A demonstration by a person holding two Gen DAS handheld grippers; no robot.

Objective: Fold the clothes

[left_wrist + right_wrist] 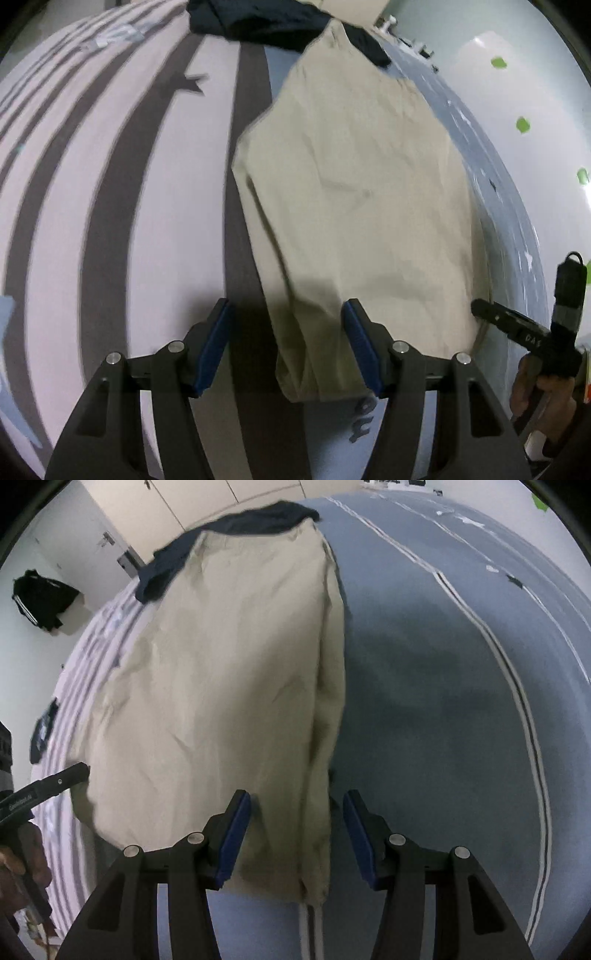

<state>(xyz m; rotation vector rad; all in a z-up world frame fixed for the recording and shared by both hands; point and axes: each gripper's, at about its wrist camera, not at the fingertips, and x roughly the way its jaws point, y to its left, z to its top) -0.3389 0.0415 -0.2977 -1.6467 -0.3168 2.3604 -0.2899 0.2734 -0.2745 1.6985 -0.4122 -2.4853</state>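
Observation:
A beige garment [354, 206] lies lengthwise on the striped bed cover; it also shows in the right wrist view [229, 686]. My left gripper [286, 328] is open, its blue pads either side of the garment's near left corner. My right gripper [295, 819] is open over the garment's near right corner. Neither holds cloth. The right gripper's tip [491, 314] shows at the garment's right edge in the left wrist view. The left gripper's tip [70, 775] shows at its left edge in the right wrist view.
A dark navy garment [266, 20] lies at the far end of the beige one, also in the right wrist view [236, 528]. The bed cover is pink-and-grey striped [129, 203] on the left, blue-grey [443, 701] on the right. A black garment [42, 598] hangs on the wall.

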